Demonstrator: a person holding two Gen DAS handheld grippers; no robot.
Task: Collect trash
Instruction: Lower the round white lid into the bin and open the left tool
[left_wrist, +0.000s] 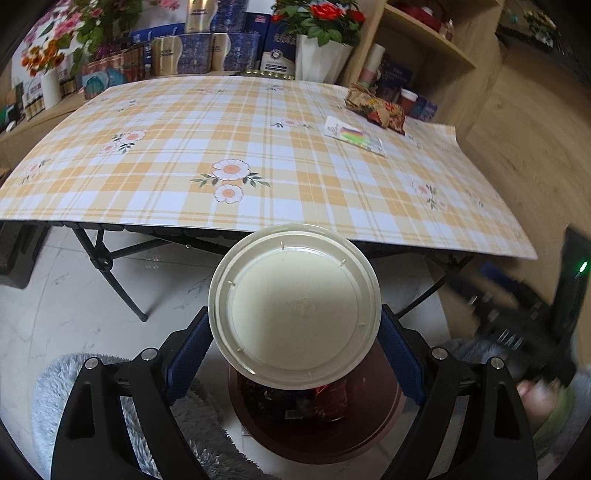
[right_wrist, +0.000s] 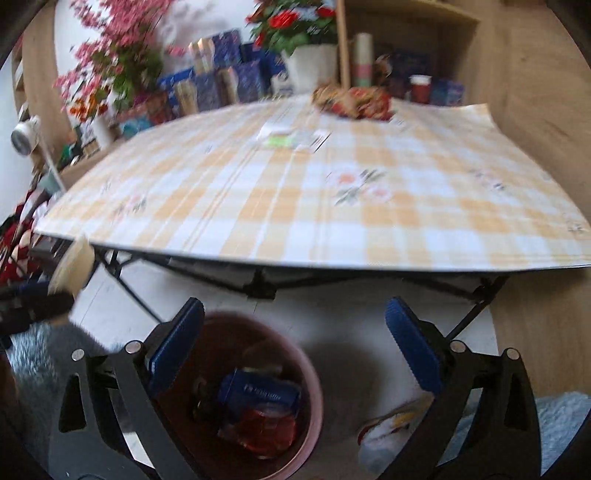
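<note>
Spanning left fingers (left_wrist: 188, 350): bowl (left_wrist: 295, 306)

Both wrist cams sit just behind their tongs, angled down at the bin (right_wrist: 258, 398) up close, and the 2 views share the checkered surface (left_wrist: 258, 155) beyond.

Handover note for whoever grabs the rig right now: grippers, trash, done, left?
Left gripper: shut on a cream round lid, held over the bin beside the table.
Right gripper: open, empty, above the bin.
Done: blue and red wrappers lie in the bin.
Left: drop the lid; fetch the crumpled paper bag and flat packet from the table's far corner. White wrapper lies on the floor by the bin.
</note>
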